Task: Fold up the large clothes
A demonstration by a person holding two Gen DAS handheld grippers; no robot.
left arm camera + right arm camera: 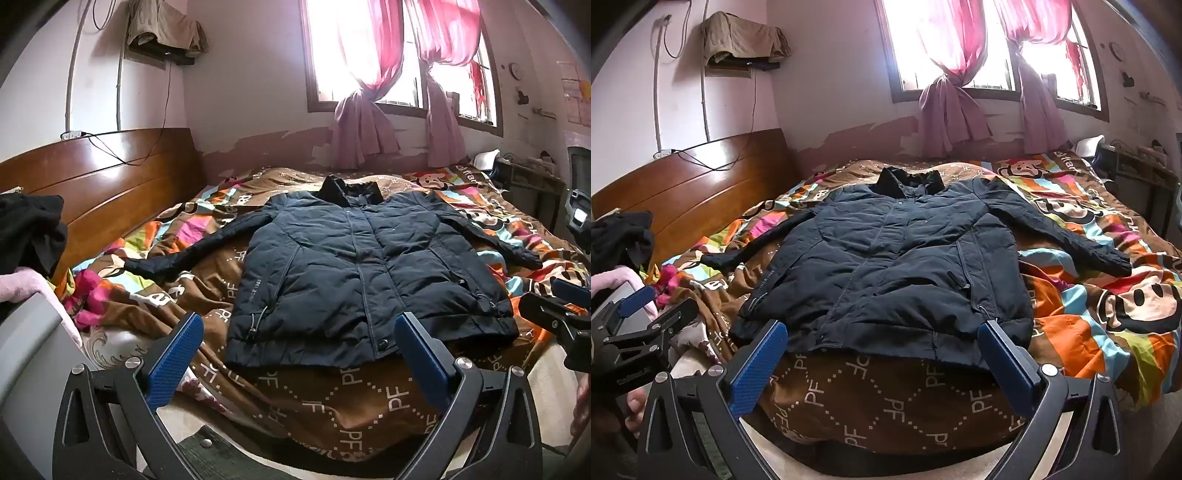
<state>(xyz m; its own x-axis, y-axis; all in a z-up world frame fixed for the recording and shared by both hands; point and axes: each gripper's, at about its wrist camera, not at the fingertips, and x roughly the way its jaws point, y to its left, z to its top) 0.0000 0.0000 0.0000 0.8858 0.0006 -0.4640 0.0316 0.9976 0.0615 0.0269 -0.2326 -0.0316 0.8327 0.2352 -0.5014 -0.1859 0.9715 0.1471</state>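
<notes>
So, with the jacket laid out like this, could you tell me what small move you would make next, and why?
Probably bring the left gripper forward and left to the cuff of the dark navy padded jacket's outstretched left sleeve. The jacket lies flat, front up, on the brown patterned bedspread, both sleeves spread, nothing folded. Both grippers, right gripper included, hover at the hem with jaws open and empty.

light: daylight from blown-out window (399, 55) | glare on headboard (99, 177) | fisheye edges bent, corners dark | focus sharp
</notes>
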